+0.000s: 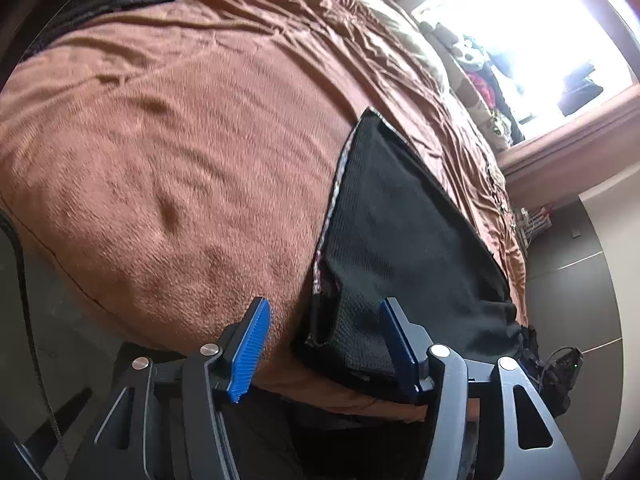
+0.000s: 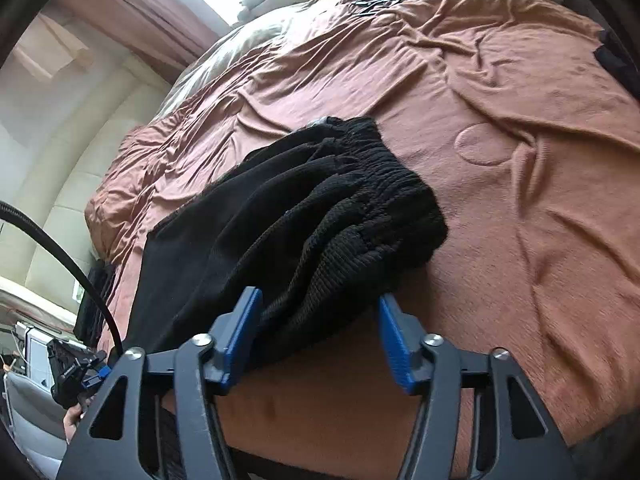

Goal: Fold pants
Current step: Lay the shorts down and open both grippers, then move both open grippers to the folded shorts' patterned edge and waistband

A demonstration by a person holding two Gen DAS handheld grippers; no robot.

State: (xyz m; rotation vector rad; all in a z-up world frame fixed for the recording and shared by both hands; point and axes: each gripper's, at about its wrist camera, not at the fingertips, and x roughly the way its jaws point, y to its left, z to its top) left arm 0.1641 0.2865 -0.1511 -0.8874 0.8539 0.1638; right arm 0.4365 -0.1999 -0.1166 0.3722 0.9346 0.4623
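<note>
Black pants [image 1: 404, 236] lying on the brown blanket [image 1: 180, 140] at the bed's near edge, left gripper [image 1: 326, 344] and right gripper [image 2: 320, 340] both spread wide, holding nothing

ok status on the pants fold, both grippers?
Left gripper open at hem end, not clamped. Right gripper open at the waistband. Black pants flat along near edge of brown bedspread. Nothing in the way.

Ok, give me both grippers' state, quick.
Left gripper: open, holding nothing, at the hem end of the black pants.
Right gripper: open, holding nothing, at their waistband.
</note>
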